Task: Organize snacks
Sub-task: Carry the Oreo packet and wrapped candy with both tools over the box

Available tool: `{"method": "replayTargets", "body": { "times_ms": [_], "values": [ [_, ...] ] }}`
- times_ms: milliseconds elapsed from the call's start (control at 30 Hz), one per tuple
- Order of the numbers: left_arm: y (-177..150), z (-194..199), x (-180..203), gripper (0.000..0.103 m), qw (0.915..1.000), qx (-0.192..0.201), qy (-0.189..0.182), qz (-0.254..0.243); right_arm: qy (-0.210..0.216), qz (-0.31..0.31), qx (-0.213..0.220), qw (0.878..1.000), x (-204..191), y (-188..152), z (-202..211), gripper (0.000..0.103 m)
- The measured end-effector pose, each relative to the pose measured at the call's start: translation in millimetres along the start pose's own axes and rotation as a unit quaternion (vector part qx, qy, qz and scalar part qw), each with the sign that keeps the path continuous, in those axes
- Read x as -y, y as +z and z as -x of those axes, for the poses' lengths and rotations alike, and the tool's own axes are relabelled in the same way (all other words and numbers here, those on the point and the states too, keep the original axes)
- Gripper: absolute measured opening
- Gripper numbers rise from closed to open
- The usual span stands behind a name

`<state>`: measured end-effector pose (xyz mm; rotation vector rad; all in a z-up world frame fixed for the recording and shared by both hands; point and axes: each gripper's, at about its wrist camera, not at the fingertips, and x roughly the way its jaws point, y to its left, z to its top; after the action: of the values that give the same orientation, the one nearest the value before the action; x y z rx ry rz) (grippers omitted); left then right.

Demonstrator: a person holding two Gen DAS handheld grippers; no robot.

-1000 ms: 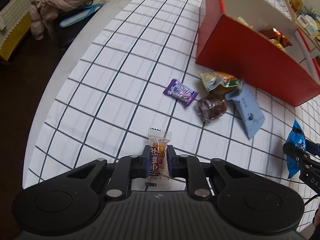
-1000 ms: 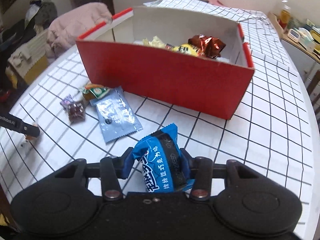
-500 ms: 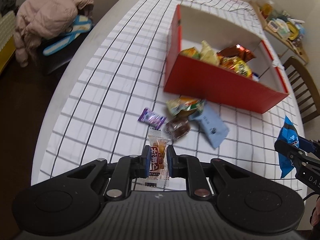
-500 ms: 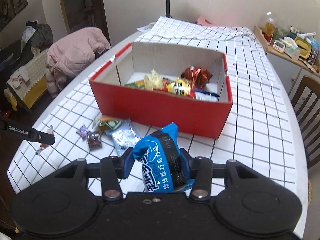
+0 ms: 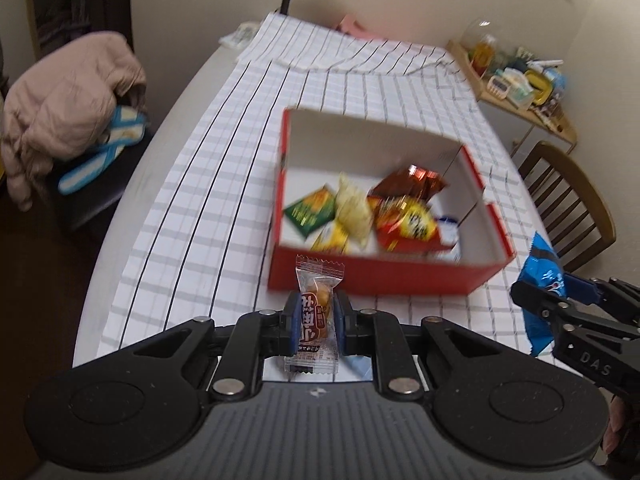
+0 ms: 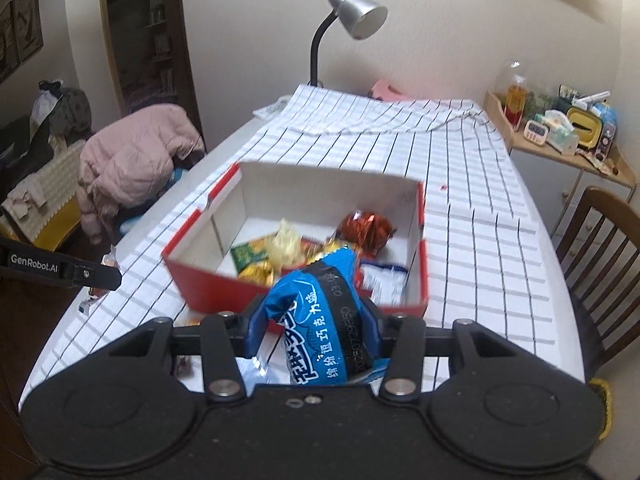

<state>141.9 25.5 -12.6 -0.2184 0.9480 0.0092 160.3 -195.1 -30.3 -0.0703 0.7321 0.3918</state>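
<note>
Above the checked tablecloth, left fingers clamp a candy, right fingers a blue packet.

- Soft, even indoor light fills both views; no hard shadows fall on the checked tablecloth.
- The desk lamp shows a dull sheen on its shade; whether it is lit cannot be told.
- Motion blur smears the red box and the snacks inside it in both views.
- Fisheye distortion bends the tablecloth's lines, worst away from the box.
- Corners beyond the tablecloth darken.
</note>
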Motion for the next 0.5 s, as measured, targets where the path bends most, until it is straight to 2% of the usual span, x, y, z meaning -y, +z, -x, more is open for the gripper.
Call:
{"method": "replayTargets", "body": {
  "times_ms": [233, 500],
  "values": [
    [36.8, -7.8, 22.5, 0.016, 0.9996, 0.016, 0.004, -0.022, -0.013, -0.002, 0.015, 1.0, 13.3, 27.9, -9.4, 0.046],
    [76.4, -34.9, 35.7, 0.016, 0.9994, 0.009, 0.016, -0.031, -0.021, -0.004, 0.007, 1.0, 34.0, 56.9, -38.8, 0.047]
  ]
}}
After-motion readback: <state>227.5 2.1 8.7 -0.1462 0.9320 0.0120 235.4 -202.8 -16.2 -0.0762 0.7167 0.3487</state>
